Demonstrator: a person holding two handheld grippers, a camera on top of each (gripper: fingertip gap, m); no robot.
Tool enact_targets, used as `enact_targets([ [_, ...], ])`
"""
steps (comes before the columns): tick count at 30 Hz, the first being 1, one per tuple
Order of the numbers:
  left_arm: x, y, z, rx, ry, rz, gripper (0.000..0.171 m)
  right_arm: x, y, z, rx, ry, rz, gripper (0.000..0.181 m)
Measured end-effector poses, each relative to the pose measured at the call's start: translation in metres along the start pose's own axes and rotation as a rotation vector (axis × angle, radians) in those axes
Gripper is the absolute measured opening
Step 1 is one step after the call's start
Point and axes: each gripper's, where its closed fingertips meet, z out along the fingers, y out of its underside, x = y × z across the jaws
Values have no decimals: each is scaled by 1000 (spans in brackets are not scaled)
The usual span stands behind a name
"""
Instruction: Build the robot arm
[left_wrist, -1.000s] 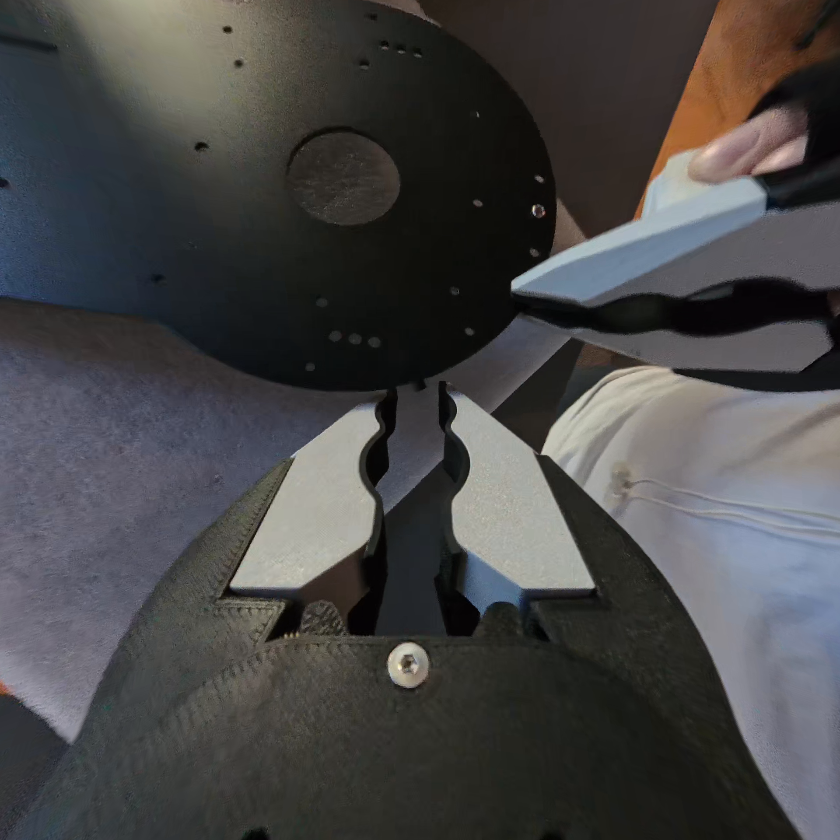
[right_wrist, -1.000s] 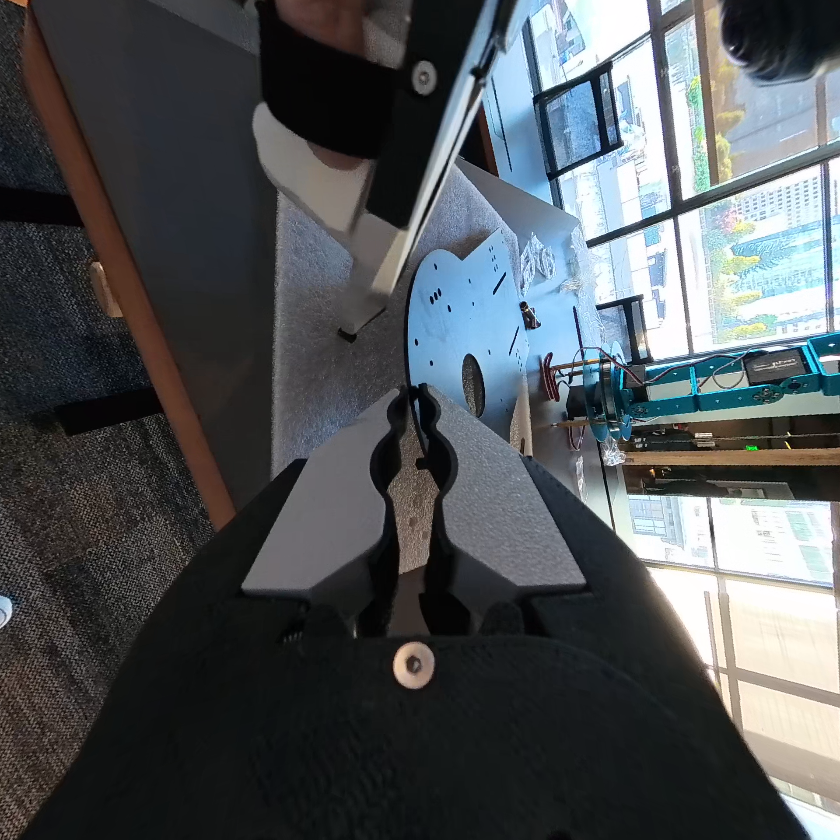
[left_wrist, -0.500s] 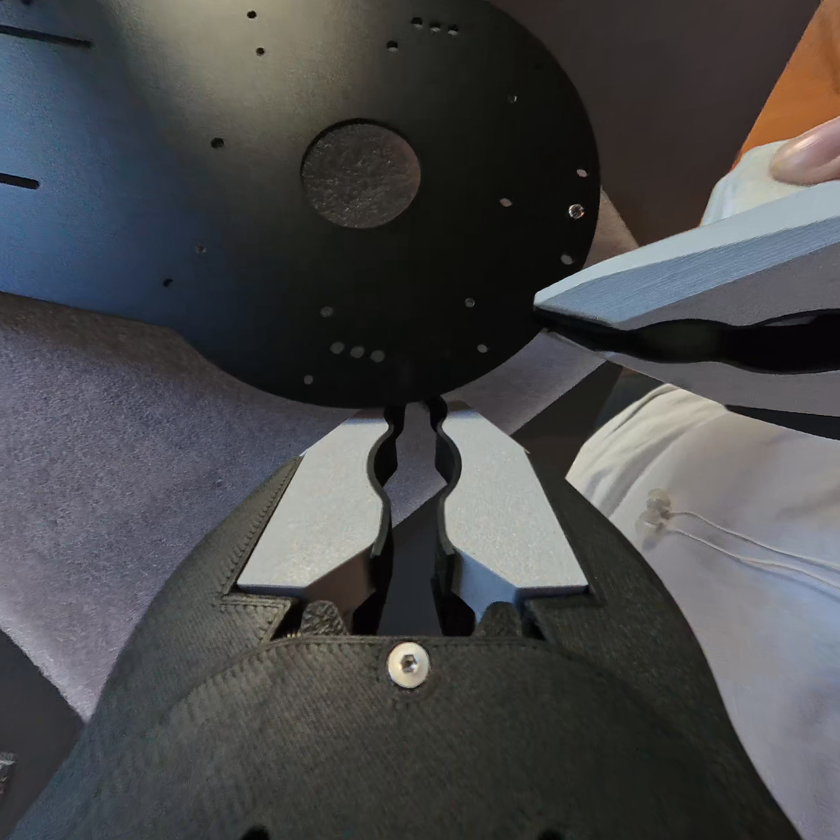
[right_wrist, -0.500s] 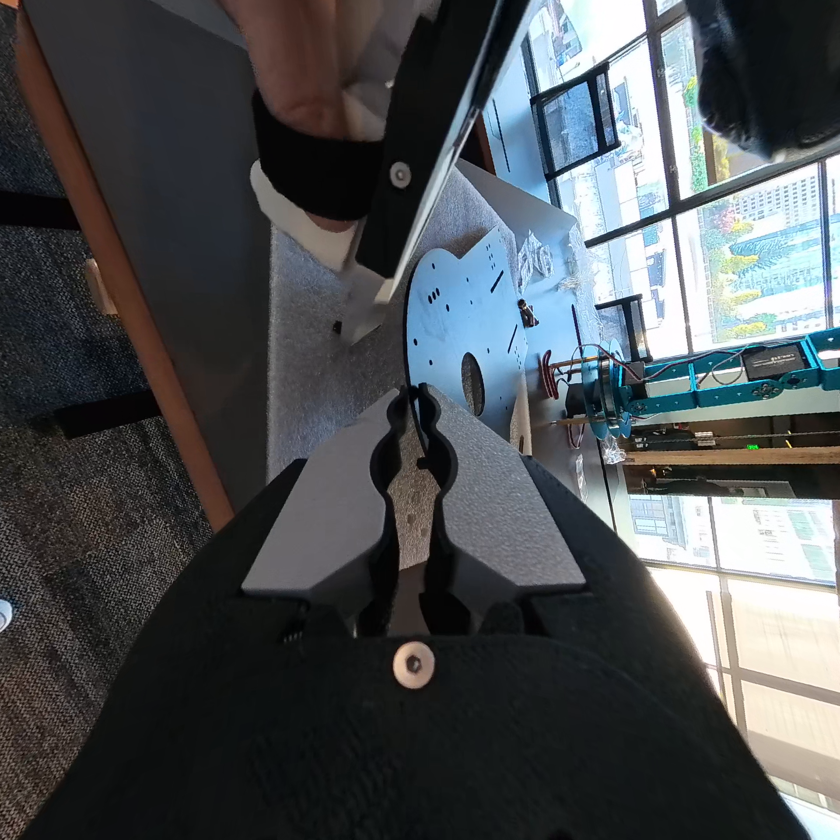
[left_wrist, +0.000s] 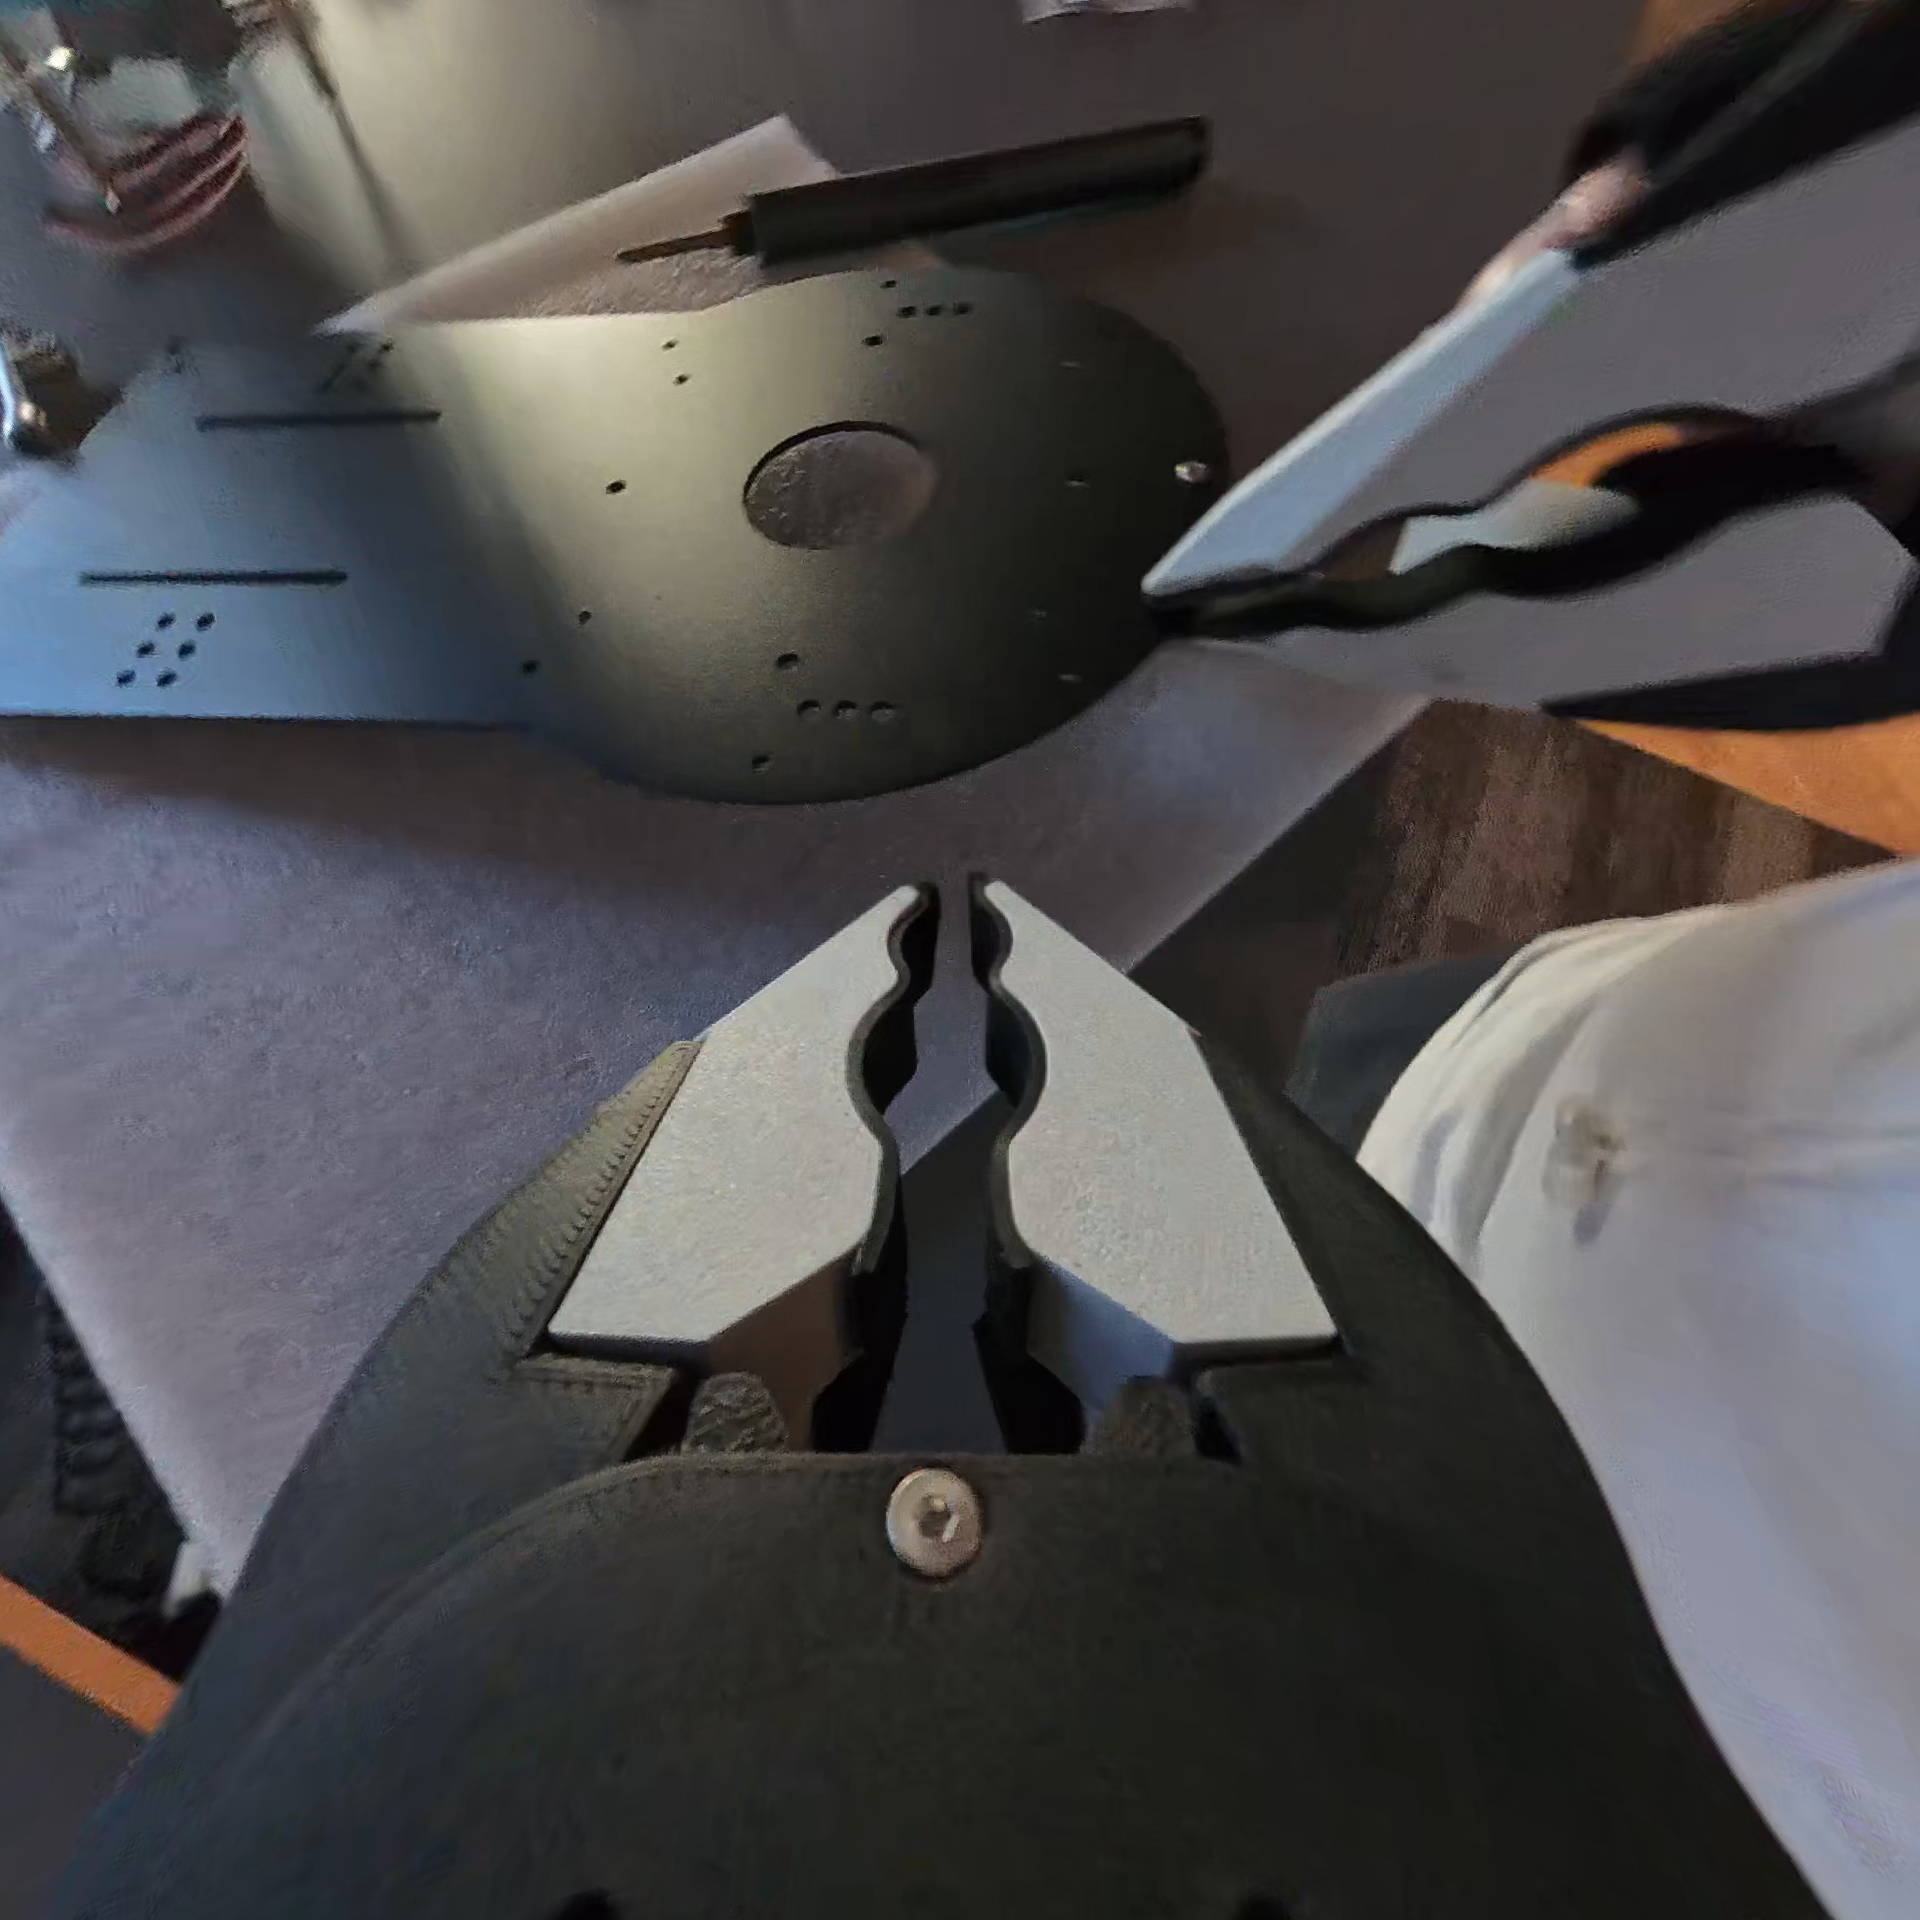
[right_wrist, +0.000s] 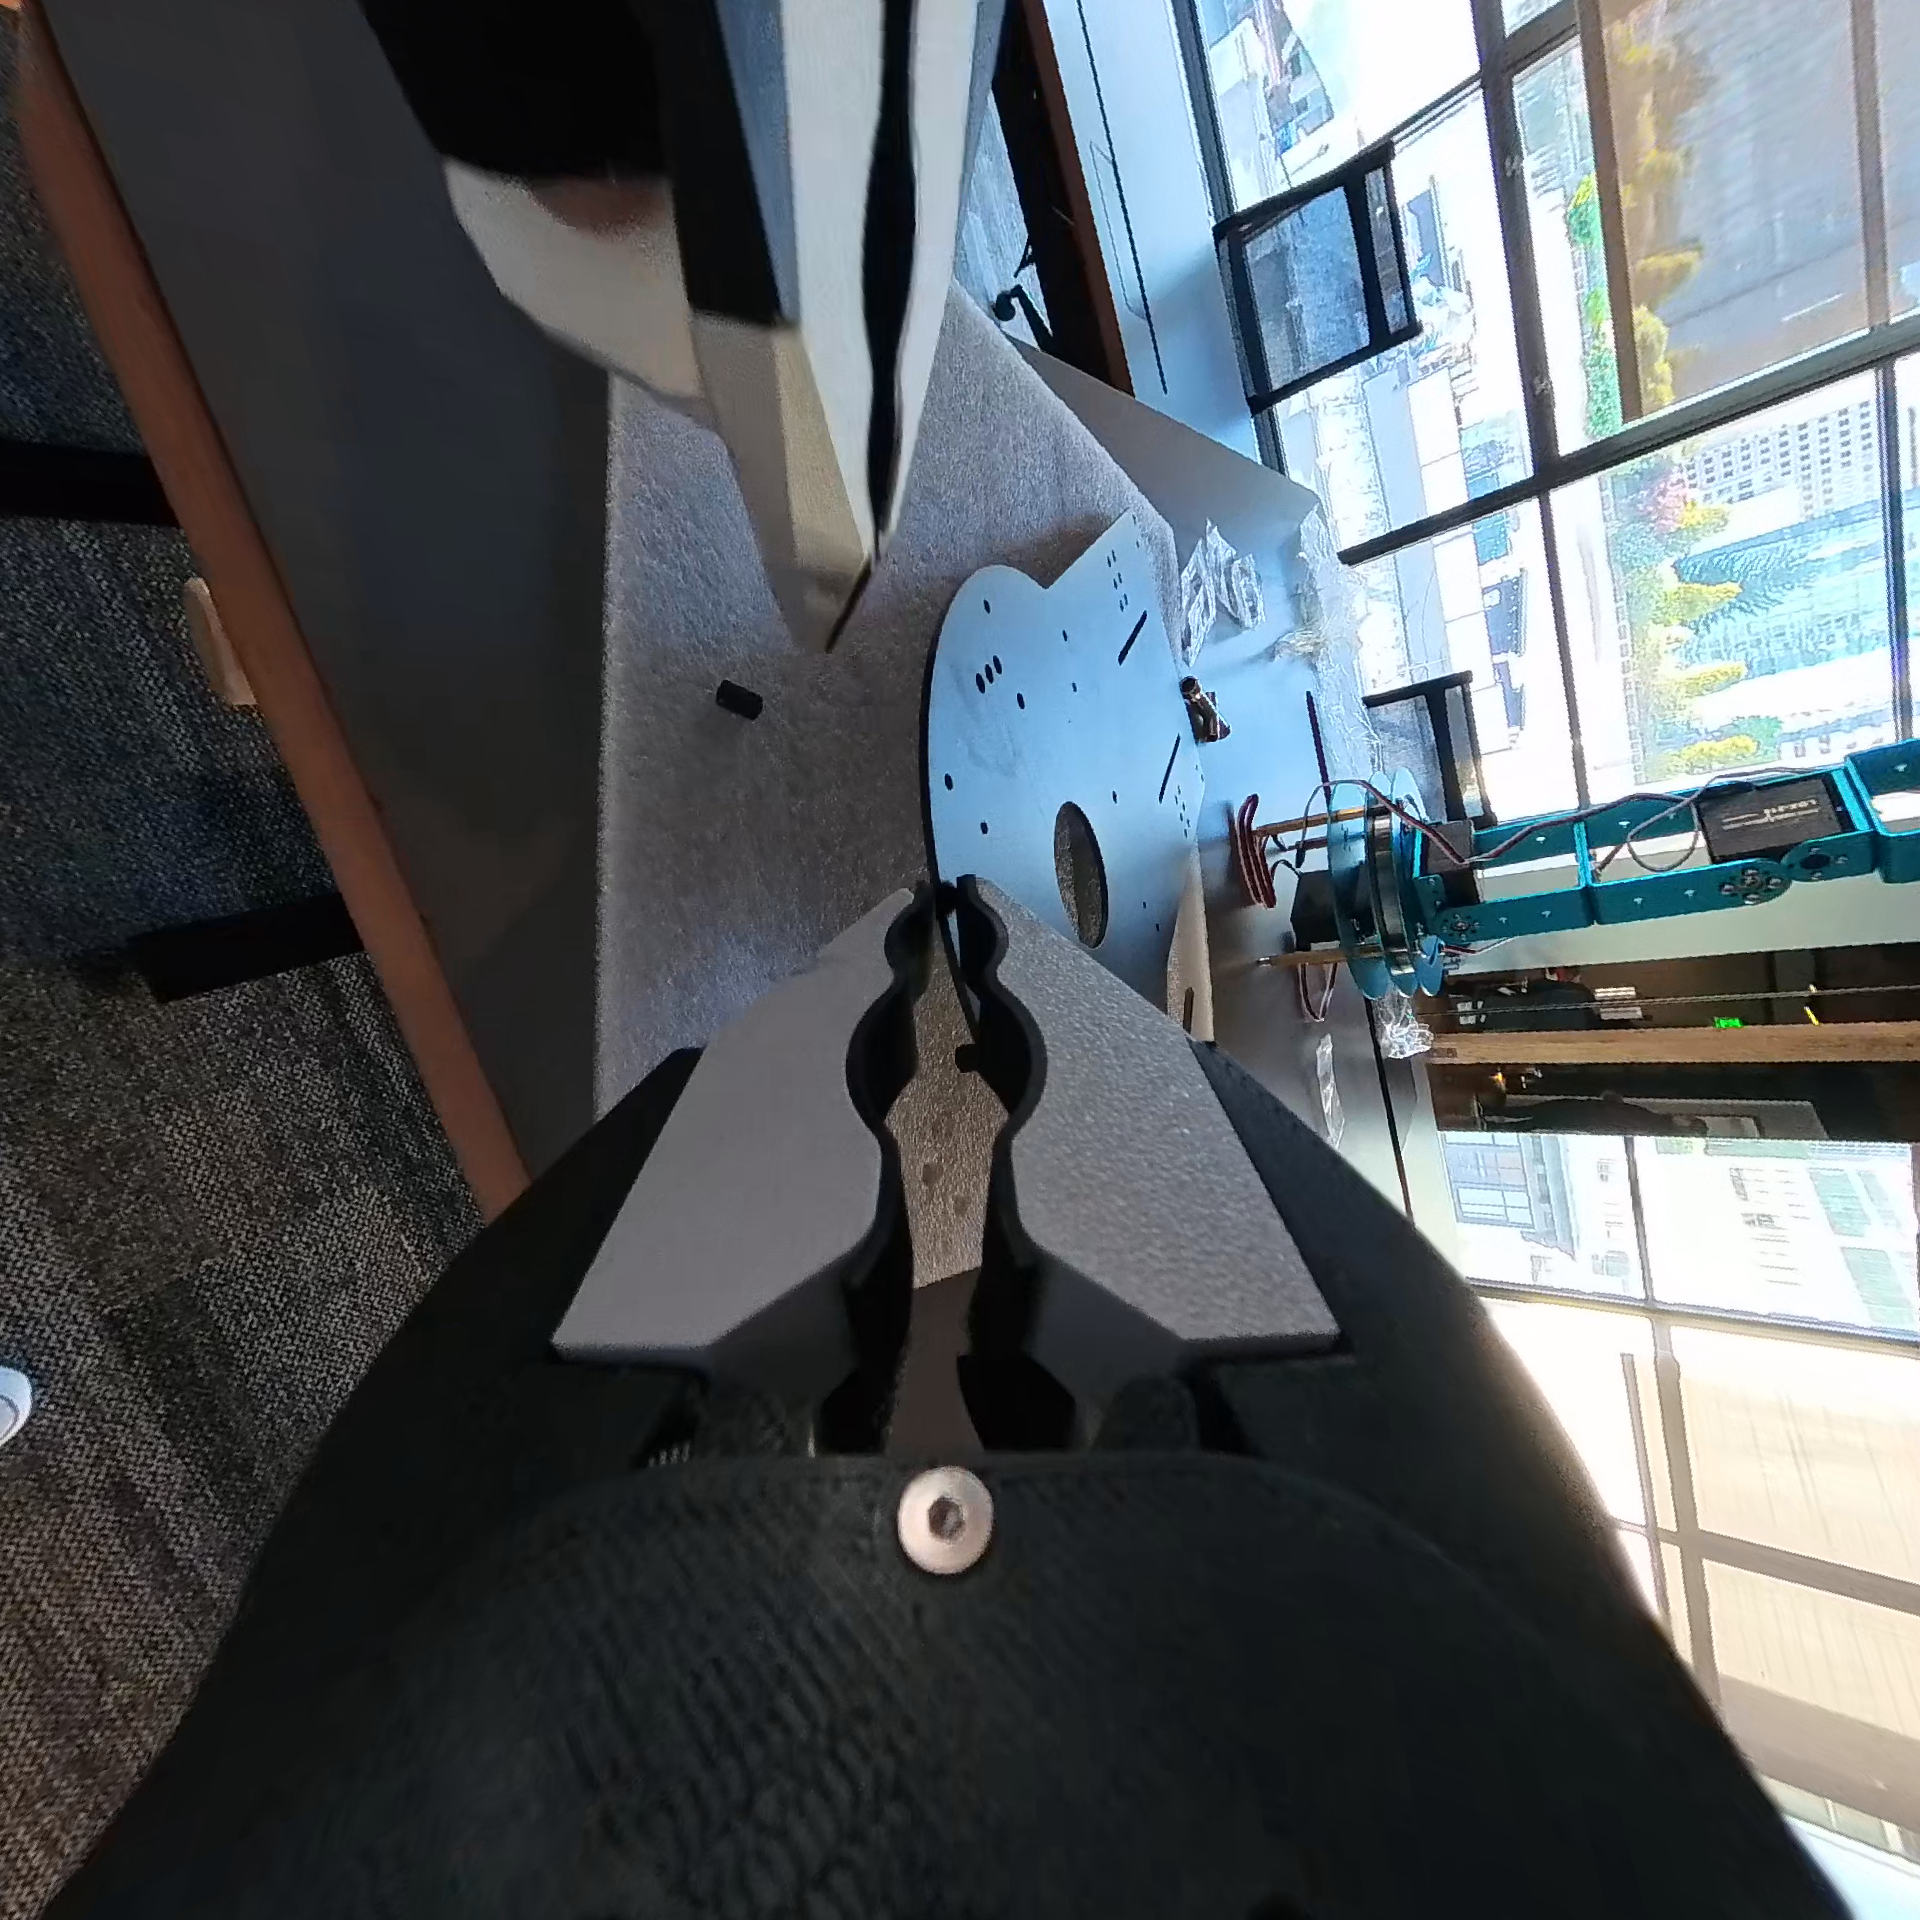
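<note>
Right gripper (right_wrist: 943, 902) pinches the round edge of the flat black metal plate with holes (left_wrist: 727, 540), holding it steady on the soft grey foam mat (left_wrist: 312, 987). Left gripper (left_wrist: 953, 902) hangs near, fingers almost together, holding nothing.

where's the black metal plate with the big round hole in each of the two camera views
Left wrist view: the black metal plate lies flat on the grey foam mat, upper centre, beyond the left gripper.
Right wrist view: it sits at centre, turned sideways, its edge between the jaws of the right gripper.
Shared landmark: the plate's big round hole.
</note>
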Motion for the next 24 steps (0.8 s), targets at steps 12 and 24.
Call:
enact_targets([
  [12, 6, 5, 4, -72, -86, -279, 21, -4, -1, 2, 2, -13, -7, 2],
  [24, 5, 20, 16, -377, -132, -212, 13, -5, -1, 3, 10, -12, -7, 2],
])
